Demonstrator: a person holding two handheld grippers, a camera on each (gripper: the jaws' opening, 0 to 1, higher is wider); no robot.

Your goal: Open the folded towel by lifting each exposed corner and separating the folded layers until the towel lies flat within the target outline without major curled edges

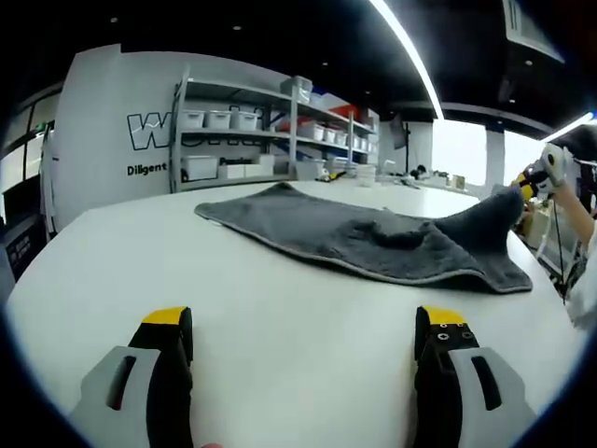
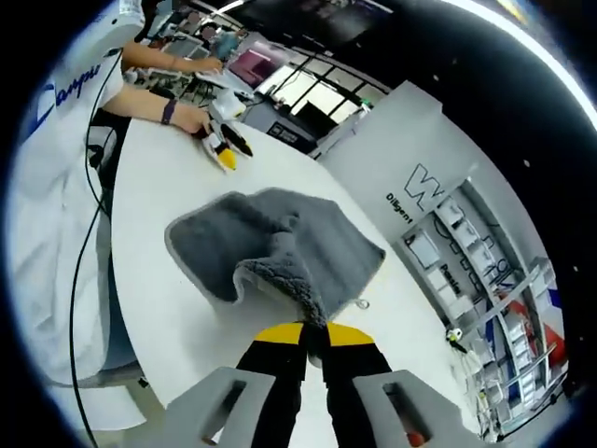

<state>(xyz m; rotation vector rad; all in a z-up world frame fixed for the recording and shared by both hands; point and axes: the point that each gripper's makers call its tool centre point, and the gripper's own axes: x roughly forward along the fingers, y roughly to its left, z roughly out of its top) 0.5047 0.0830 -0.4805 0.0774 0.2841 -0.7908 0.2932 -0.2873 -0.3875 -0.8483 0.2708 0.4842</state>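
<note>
White table (image 1: 280, 317) bears grey towel (image 1: 373, 238) lying crosswise; right tongs (image 2: 314, 329) pinch its corner, left tongs (image 1: 303, 327) agape.

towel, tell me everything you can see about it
The towel is dark grey, fluffy terry with a paler stitched hem and a small hanging loop on one edge. It lies partly opened on the white table, rumpled in the middle, not flat. One corner is lifted off the table, pinched in the right gripper, whose jaws are closed on it. The left gripper is open, short of its near edge, not touching.
</note>
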